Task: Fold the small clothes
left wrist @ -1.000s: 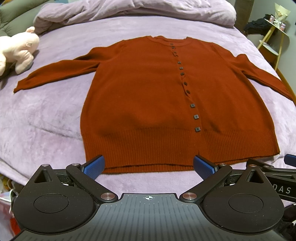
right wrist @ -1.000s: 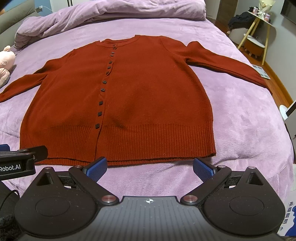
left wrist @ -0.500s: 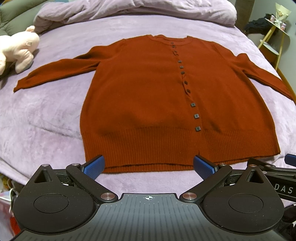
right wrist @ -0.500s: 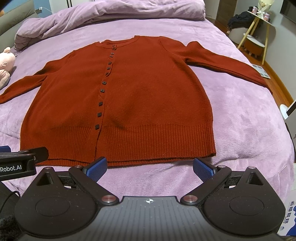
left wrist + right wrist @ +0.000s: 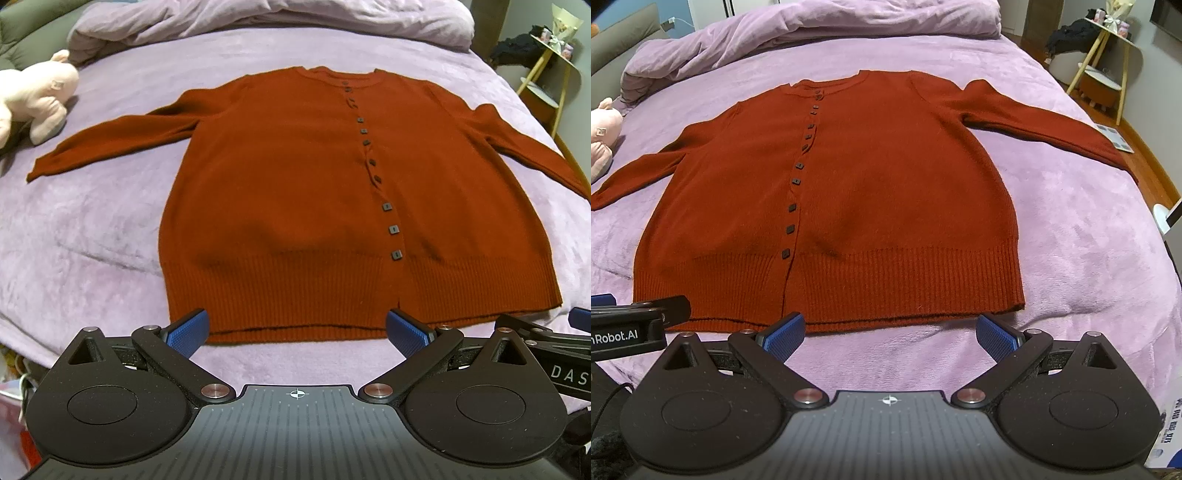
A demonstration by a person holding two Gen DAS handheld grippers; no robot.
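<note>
Barely budged since a second ago, just nudged closer to the cardigan (image 5: 295, 206) mid-frame. Left gripper (image 5: 297, 328) and right gripper (image 5: 890, 330) both wide open, holding nothing. Could easily pinch only the top layer at the hem and drag it crooked.

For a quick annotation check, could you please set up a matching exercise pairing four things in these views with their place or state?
Things:
1. rust-red knitted cardigan
2. pale pink plush toy
3. rumpled lilac duvet
4. left gripper

Places or states:
A. bunched at the bed's far end
B. open, near the hem
C. spread flat, buttoned, sleeves out
D. beyond a sleeve's cuff

Pairs: 1-C, 2-D, 3-A, 4-B
</note>
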